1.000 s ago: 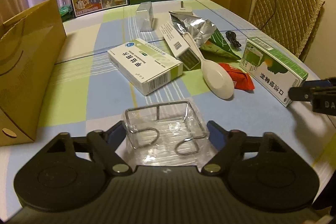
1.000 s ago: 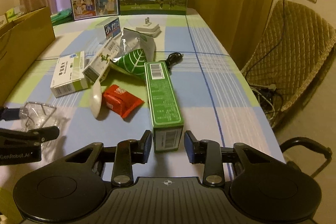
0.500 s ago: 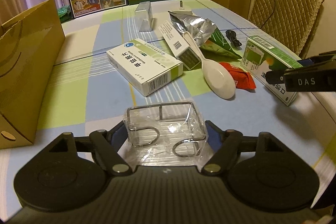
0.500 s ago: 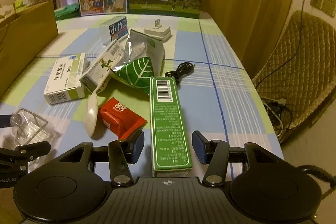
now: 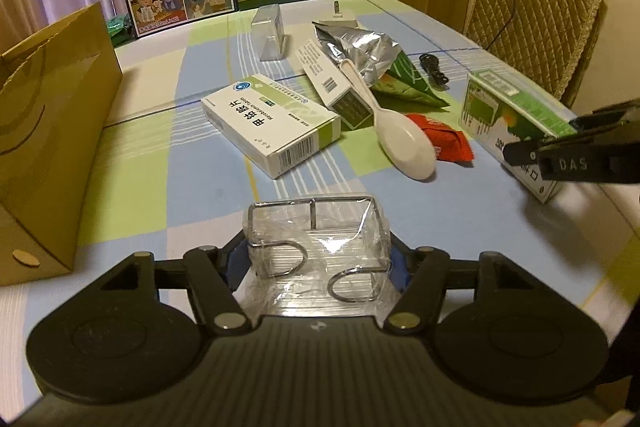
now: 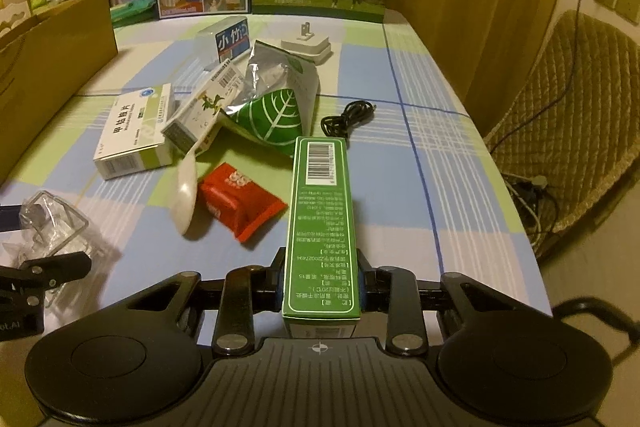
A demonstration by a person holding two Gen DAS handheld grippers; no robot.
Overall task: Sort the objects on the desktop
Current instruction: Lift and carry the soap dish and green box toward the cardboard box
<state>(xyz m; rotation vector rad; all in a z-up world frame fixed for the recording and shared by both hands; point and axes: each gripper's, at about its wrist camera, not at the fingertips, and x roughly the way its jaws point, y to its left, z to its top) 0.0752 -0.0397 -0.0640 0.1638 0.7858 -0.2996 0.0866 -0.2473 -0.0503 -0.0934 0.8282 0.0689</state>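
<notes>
Your left claw [image 5: 318, 259] is clenched on the wrapped wire rack [image 5: 316, 239], fingers pressed to both its sides, near the desk's [image 5: 140, 163] front edge. Your right claw [image 6: 320, 283] grips the near end of the green box [image 6: 322, 211], which lies lengthwise toward the desk's right edge. Mid-desk, a white spoon [image 6: 188, 187] lies just beside a red packet [image 6: 240, 203], with a white medicine box [image 5: 272, 123] to their left and a foil bag [image 6: 276, 95] behind. A brown carton [image 5: 48, 131] stands at the left edge.
</notes>
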